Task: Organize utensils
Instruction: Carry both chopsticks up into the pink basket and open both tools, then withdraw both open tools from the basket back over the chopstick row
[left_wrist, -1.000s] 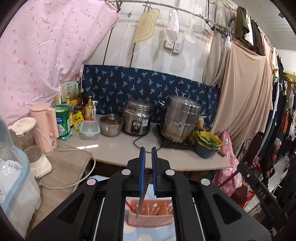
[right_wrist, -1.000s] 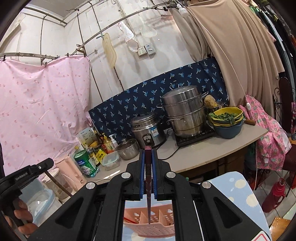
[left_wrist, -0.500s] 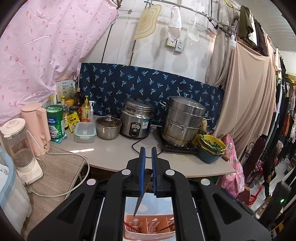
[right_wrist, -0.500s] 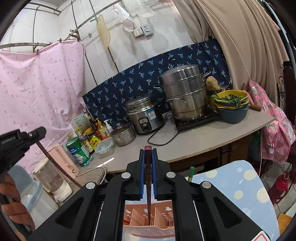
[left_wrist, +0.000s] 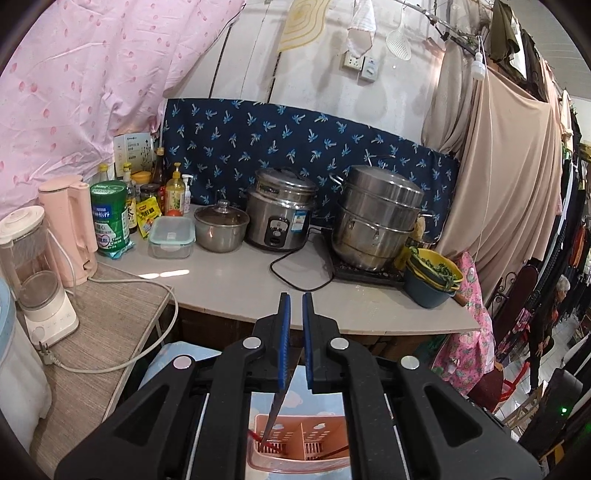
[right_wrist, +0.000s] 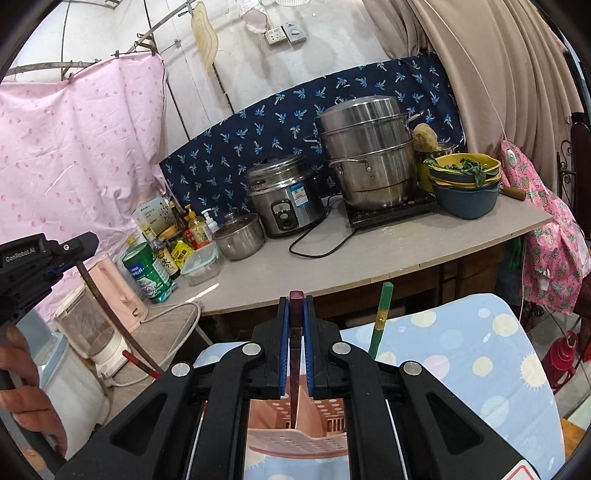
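Observation:
A pink slotted utensil holder (left_wrist: 299, 443) stands on a blue dotted cloth below both grippers; it also shows in the right wrist view (right_wrist: 295, 424). My left gripper (left_wrist: 293, 306) is shut on a dark chopstick (left_wrist: 275, 413) whose tip reaches into the holder's left compartment. My right gripper (right_wrist: 295, 306) is shut on a dark red chopstick (right_wrist: 294, 369) that hangs straight down into the holder. The left gripper (right_wrist: 55, 254) shows at the left of the right wrist view with its chopstick (right_wrist: 110, 317). A green utensil (right_wrist: 380, 317) stands upright from the holder at the right.
A grey counter (left_wrist: 236, 284) ahead carries a rice cooker (left_wrist: 280, 214), a steel steamer pot (left_wrist: 376, 218), a small lidded pot (left_wrist: 221, 229), bottles, a green tin (left_wrist: 109, 214) and bowls of greens (left_wrist: 434, 273). A blender (left_wrist: 37, 269) and pink kettle (left_wrist: 70, 229) stand left.
Both grippers have dropped lower and come closer to the holder. The chopstick tips now reach deeper into its compartments. Both jaws have stayed shut.

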